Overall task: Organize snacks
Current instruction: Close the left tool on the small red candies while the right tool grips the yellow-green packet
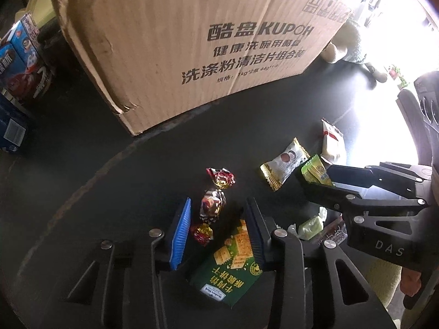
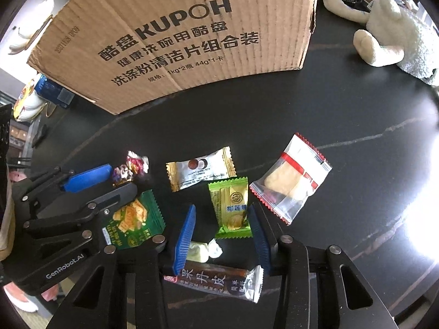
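Seven loose snacks lie on the black table (image 2: 343,115) in front of one cardboard box (image 2: 175,35). One foil-twisted candy (image 1: 212,204) in red and gold lies between the fingers of the left gripper (image 1: 216,235), which stands wide apart and grips nothing. One green cracker packet (image 1: 233,260) lies just beside the candy, partly under that gripper's right finger. One light green wrapped sweet (image 2: 231,205) lies between the wide-spread fingers of the right gripper (image 2: 222,238), not clamped; its lower right corner sits at the right finger, though contact cannot be told. One white-and-gold wrapped biscuit (image 2: 200,168) lies just above it, and one clear bag with red edges (image 2: 292,182) holding a pale pastry lies to its right. One small pale green twisted candy (image 2: 203,250) and one dark brown fruit-leather bar (image 2: 216,279) lie nearest the right gripper's base. One white plush toy (image 2: 392,33) sits right of the box, and several blue snack boxes (image 1: 19,60) stand left of it.
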The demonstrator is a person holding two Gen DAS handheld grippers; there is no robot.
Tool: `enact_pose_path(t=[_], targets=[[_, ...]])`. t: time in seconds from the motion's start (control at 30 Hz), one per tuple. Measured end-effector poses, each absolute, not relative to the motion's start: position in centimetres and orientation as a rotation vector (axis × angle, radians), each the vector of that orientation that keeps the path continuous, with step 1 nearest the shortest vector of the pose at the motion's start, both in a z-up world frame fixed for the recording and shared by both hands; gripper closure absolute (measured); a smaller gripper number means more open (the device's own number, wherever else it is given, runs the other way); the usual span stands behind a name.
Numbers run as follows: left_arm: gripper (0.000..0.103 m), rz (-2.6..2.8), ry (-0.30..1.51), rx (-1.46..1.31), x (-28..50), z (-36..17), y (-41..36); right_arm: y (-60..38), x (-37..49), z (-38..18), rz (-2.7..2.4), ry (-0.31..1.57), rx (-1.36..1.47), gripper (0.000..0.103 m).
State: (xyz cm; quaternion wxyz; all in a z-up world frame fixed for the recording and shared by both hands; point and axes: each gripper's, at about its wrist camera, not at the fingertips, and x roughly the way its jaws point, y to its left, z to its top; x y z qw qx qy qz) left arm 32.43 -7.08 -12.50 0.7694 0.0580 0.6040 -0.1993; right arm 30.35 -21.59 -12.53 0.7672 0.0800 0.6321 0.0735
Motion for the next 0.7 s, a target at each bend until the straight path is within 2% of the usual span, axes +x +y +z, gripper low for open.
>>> enact_pose_path(t=[0.13,0.23,0.27,0.7], targets=[[0.070,-0.431,1.317,0.125,32.6,-12.8,-7.1,-21.6,30.5,-12.9,0.159,1.375,0.173,0.067],[0.081,-0.429,1.316,0.130,32.6,-13.0,-6.8,-21.7,30.7,-13.0,0.160,1.375,0.176,0.076],[0.084,-0.431,1.317,0.134,32.5,-13.0,-6.7,-22.0,30.7,-13.0,0.162,1.373,0.179,0.076],[0.085,-0.420,1.258,0.088,31.0,-9.9,-6.2,-23.0,29.7,-10.7,0.166,1.314,0.180,0.077]])
